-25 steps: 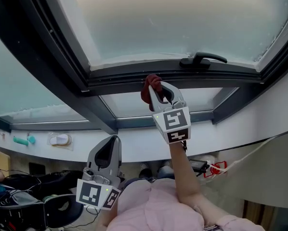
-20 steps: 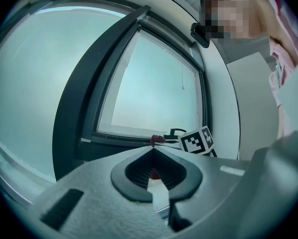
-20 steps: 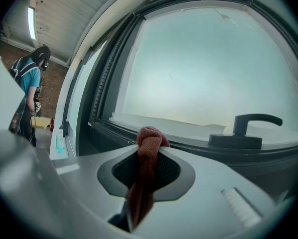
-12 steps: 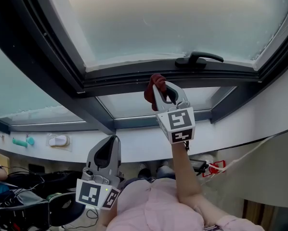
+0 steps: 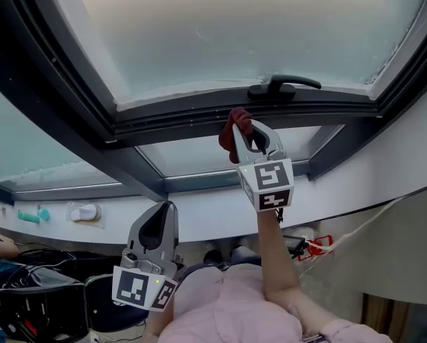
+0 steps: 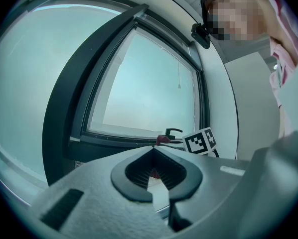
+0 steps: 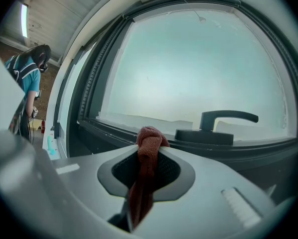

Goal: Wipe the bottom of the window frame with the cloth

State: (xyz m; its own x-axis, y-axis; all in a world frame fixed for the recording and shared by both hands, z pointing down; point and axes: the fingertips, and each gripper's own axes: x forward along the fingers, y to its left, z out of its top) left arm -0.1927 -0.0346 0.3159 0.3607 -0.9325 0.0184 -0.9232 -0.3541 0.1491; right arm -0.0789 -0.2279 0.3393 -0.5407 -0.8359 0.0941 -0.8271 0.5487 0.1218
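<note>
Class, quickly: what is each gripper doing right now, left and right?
Left gripper: closed, holding nothing.
Right gripper: closed on the red cloth.

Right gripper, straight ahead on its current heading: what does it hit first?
The cloth bunched in the right gripper leads. It would likely meet the dark bottom rail of the window frame first, just left of the handle base. The gap to it is hard to judge.

A black window handle (image 5: 283,86) lies level, far and right of centre. On the white ledge (image 5: 199,216), at the left, a teal item (image 5: 35,215) and a white item (image 5: 85,211) sit near each other. A red-and-white object (image 5: 318,249) lies nearer, at the right.
</note>
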